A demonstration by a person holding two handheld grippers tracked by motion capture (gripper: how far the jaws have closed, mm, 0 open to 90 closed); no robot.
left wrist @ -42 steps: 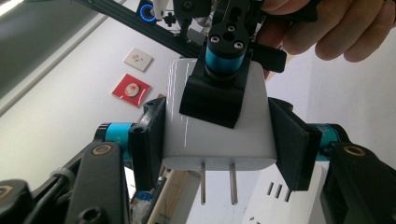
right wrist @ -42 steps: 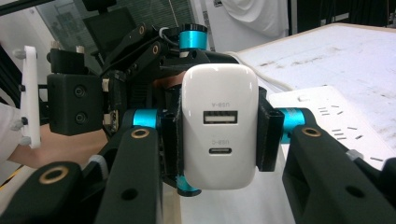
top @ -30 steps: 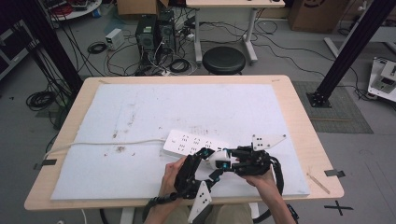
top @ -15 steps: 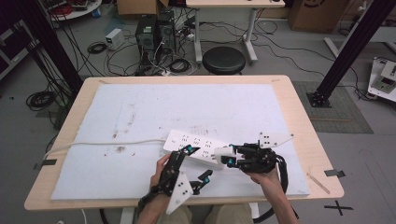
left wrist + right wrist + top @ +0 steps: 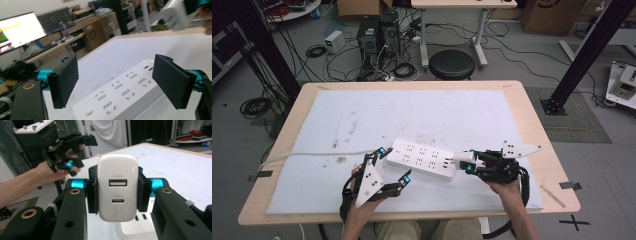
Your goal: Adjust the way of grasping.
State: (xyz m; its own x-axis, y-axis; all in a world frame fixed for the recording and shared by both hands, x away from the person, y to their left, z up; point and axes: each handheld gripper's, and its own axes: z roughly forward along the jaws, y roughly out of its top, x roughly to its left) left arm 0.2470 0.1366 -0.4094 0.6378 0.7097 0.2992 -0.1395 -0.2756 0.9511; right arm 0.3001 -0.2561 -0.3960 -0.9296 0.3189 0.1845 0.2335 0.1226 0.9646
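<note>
A white power strip [image 5: 424,159] lies on the white mat, its cord [image 5: 312,155] running off to the left. My left gripper [image 5: 394,163] stands open at the strip's near left end, one jaw on either side of that end without touching it. In the left gripper view the strip [image 5: 125,96] lies below the wide-apart pads [image 5: 63,82]. My right gripper [image 5: 469,164] sits just off the strip's right end, shut on a white USB charger [image 5: 461,158]. The right gripper view shows the charger [image 5: 117,187] clamped between both pads, ports facing the camera, with the strip [image 5: 141,221] under it.
The white mat [image 5: 422,115] covers most of the wooden table [image 5: 532,115]. A thin stick [image 5: 554,194] and black tape lie at the right edge. Beyond the table stand a black stool [image 5: 453,63], computer towers [image 5: 379,32] with cables, and black frame posts.
My left gripper has pulled away from the right one, moving left to the strip's left end with its jaws apart. The right gripper has shifted slightly right with the charger still in it.
</note>
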